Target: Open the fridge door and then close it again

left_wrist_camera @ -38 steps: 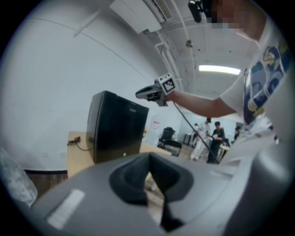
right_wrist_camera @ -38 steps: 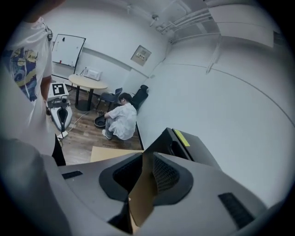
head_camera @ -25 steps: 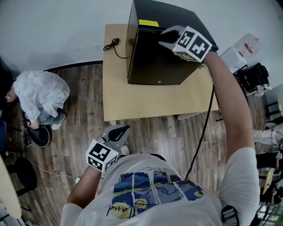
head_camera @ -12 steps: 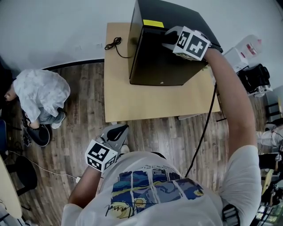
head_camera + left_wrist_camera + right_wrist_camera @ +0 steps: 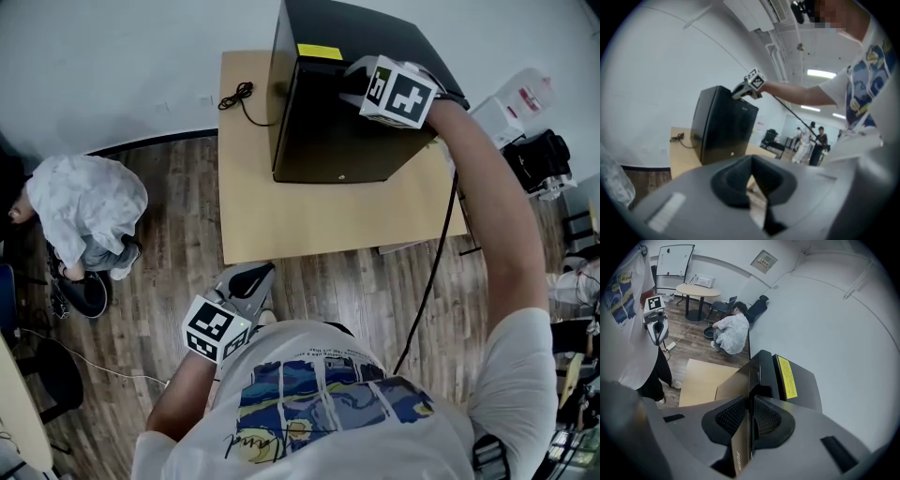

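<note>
Room: we're looking at a plain white wall [image 5: 112, 56], a wood-plank floor [image 5: 150, 234] and a pale, smooth wooden table [image 5: 281, 225] pushed against that wall.
Right gripper: the right gripper [image 5: 751, 401] is up at the top of the fridge, and its two ribbed black pads are pressed together on the thin top edge of the fridge door [image 5: 733, 384], so that's a firm pinch. Its checker-marked cube [image 5: 398, 91] faces up.
Fridge door: we see a flat, glossy panel running edge-on between the pads. Whether it stands ajar, we can't tell.
Fridge: the fridge [image 5: 323, 131] is a black, boxy, shiny cabinet standing on the table's far end. It carries a yellow rectangular label [image 5: 786, 378].
Left gripper: the left gripper [image 5: 251, 278] hangs low by the person's waist, well away from the table. Its jaws are drawn together with nothing between them.
Table extras: a dark cable [image 5: 239, 97] lies coiled beside the fridge.
Head view only: from here we get the outstretched right arm [image 5: 487, 197] and a black cord [image 5: 427, 291] dropping from it.
Right gripper view only: this one gives us a round table [image 5: 696, 289] and a whiteboard [image 5: 675, 261] far back. A person in white [image 5: 731, 331] crouches on the floor by the wall.
Left gripper view only: here we catch ceiling lights [image 5: 820, 73] and small distant figures [image 5: 813, 140] beyond the fridge.
</note>
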A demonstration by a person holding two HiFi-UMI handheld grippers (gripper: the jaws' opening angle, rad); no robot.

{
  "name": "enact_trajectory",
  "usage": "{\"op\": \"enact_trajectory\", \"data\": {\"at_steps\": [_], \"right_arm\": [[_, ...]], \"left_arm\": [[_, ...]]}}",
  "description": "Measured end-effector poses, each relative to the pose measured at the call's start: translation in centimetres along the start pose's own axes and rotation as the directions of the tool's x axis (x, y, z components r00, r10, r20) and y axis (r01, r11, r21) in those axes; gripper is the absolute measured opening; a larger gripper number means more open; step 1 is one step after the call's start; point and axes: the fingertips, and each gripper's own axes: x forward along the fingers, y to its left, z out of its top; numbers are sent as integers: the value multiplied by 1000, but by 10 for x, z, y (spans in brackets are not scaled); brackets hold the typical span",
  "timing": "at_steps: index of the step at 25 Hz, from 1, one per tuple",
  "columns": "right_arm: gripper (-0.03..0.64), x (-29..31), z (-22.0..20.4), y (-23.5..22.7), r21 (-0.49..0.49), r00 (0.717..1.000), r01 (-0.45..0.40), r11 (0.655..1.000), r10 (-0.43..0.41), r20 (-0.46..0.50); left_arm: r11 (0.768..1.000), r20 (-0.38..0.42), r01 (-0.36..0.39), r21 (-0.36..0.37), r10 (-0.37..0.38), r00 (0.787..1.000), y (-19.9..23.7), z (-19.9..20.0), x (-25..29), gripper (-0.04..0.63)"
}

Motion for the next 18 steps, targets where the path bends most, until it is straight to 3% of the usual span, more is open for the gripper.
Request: {"op": "enact_trajectory", "data": {"at_steps": [18], "right_arm": [[44,-4,0,2,20,1000,2,1000,-3,7]], "left_arm": [[1000,8,-29,-4,29,1000,-15,-11,-21,9]]}}
